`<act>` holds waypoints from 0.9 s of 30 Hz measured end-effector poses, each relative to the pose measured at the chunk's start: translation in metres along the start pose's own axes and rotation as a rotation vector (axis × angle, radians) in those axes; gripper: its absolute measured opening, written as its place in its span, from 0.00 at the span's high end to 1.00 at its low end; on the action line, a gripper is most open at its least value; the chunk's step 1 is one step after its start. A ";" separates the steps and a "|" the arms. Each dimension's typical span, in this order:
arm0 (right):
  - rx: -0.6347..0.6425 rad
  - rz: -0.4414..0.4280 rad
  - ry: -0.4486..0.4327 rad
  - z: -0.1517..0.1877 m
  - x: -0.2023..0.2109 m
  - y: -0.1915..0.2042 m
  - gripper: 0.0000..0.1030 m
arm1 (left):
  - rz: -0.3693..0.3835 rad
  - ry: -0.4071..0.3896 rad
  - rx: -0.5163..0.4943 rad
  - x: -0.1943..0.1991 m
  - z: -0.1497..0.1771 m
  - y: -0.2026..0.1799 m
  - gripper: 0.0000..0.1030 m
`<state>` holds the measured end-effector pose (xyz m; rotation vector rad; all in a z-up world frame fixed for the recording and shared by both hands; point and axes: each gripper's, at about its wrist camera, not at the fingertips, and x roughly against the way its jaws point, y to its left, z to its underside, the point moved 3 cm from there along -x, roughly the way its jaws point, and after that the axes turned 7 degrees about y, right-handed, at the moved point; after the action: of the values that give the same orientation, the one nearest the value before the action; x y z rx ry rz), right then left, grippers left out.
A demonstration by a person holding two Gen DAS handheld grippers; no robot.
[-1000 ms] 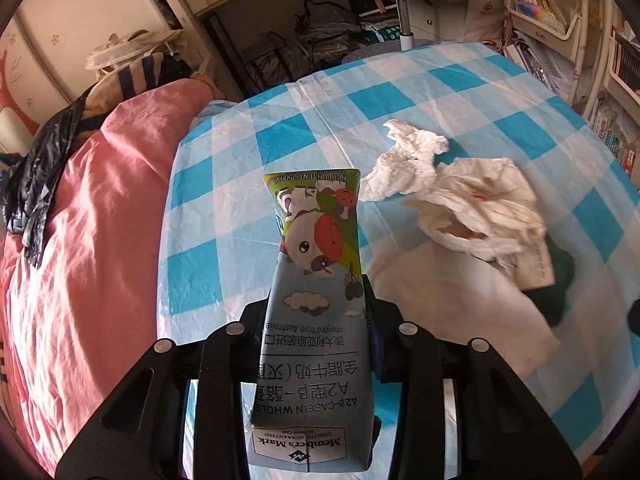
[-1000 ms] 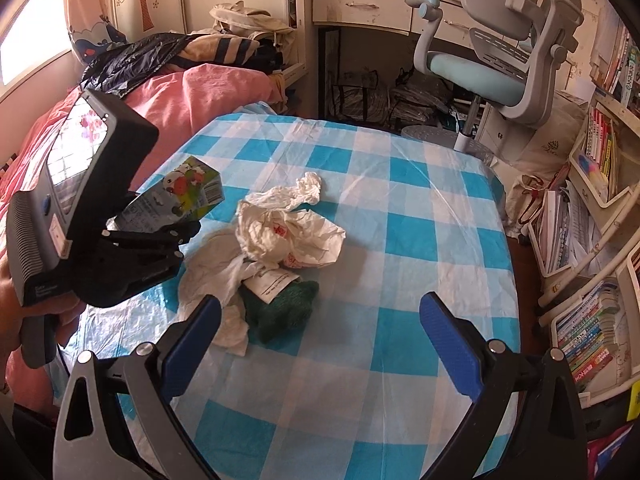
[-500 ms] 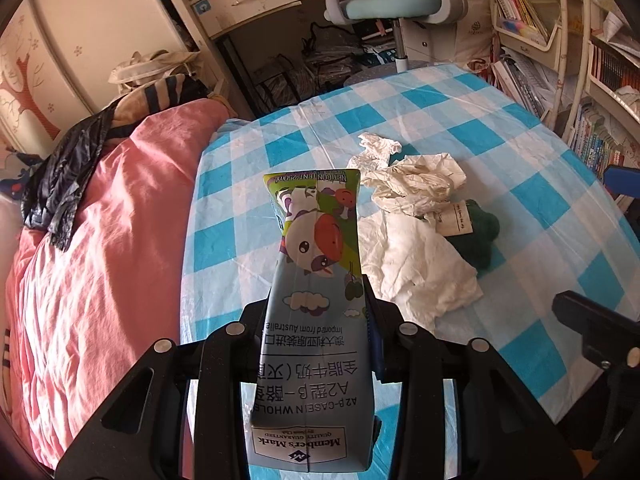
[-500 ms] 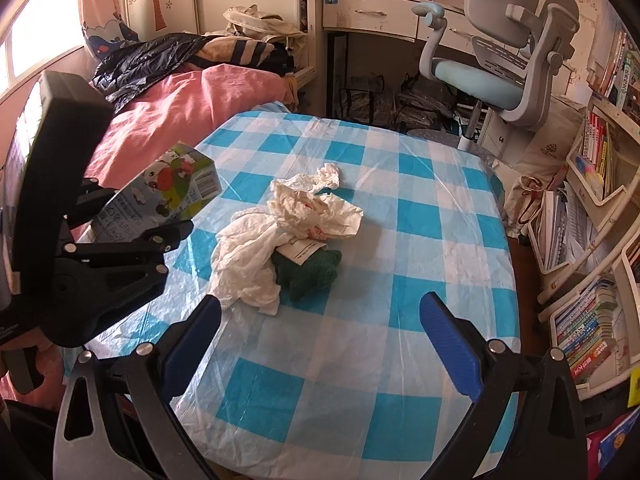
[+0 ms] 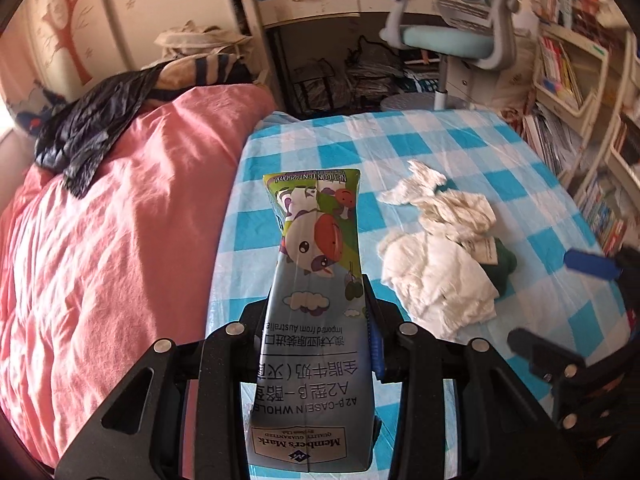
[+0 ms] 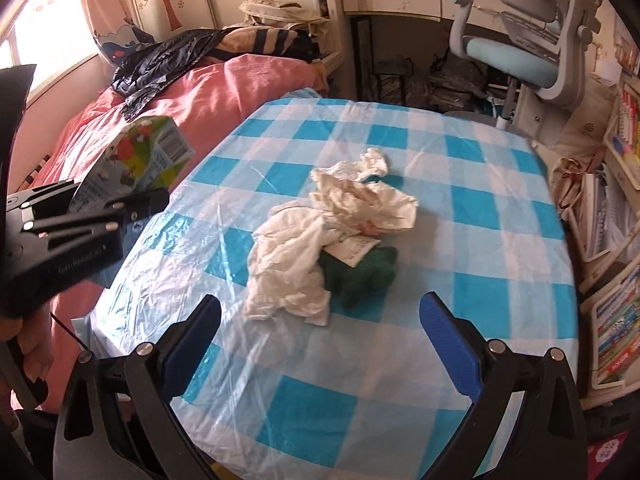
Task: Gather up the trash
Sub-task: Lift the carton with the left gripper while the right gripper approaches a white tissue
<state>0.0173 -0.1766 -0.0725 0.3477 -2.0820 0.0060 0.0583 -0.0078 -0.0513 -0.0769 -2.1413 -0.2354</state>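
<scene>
Left gripper clamped on a flattened milk carton, whose long axis runs forward along the fingers, printed cow face up and top seam pointing away over the near-left edge of the table; in the right wrist view the same carton projects up and forward from the gripper at far left, clear of the checked tablecloth. Right gripper spread wide and empty, its blue pads poised above the near part of the cloth. The remaining trash lies in one heap near the table's centre: crumpled white tissue paper draped over and touching a dark green object, probably a soft cloth or plush item, though its form is hard to make out under the paper, with a small printed label lying on top. The heap sits directly ahead of the right gripper, between the lines of its fingers and slightly left of centre, whereas from the left gripper it lies ahead and well to the right. The free right gripper is thus judged the nearer and better aligned for the next pickup; the heap's longer spread runs roughly front to back.
</scene>
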 end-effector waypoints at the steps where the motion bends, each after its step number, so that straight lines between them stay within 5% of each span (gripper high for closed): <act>1: -0.002 -0.015 0.004 -0.001 -0.003 0.002 0.07 | 0.006 0.002 0.021 -0.001 -0.002 0.006 0.67; 12: -0.050 -0.016 0.053 -0.012 -0.041 -0.002 0.08 | 0.055 -0.001 0.070 -0.009 -0.019 0.017 0.67; 15: -0.056 -0.045 0.049 -0.014 -0.045 0.001 0.33 | 0.061 0.002 0.060 -0.012 -0.022 0.014 0.67; 17: -0.056 -0.081 0.040 -0.017 -0.043 0.003 0.65 | 0.061 0.003 0.055 -0.013 -0.023 0.013 0.67; 20: -0.056 -0.125 0.028 -0.018 -0.039 0.007 0.89 | 0.063 0.002 0.055 -0.014 -0.025 0.013 0.67; 24: -0.042 -0.167 -0.002 -0.021 -0.026 0.009 0.93 | 0.065 -0.006 0.074 -0.011 -0.026 0.017 0.67; 27: -0.028 -0.179 0.063 -0.014 -0.037 0.015 0.92 | 0.069 0.000 0.085 -0.011 -0.023 0.019 0.67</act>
<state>0.0429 -0.1510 -0.0945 0.5089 -1.9809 -0.1174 0.0861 0.0068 -0.0455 -0.1009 -2.1419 -0.1041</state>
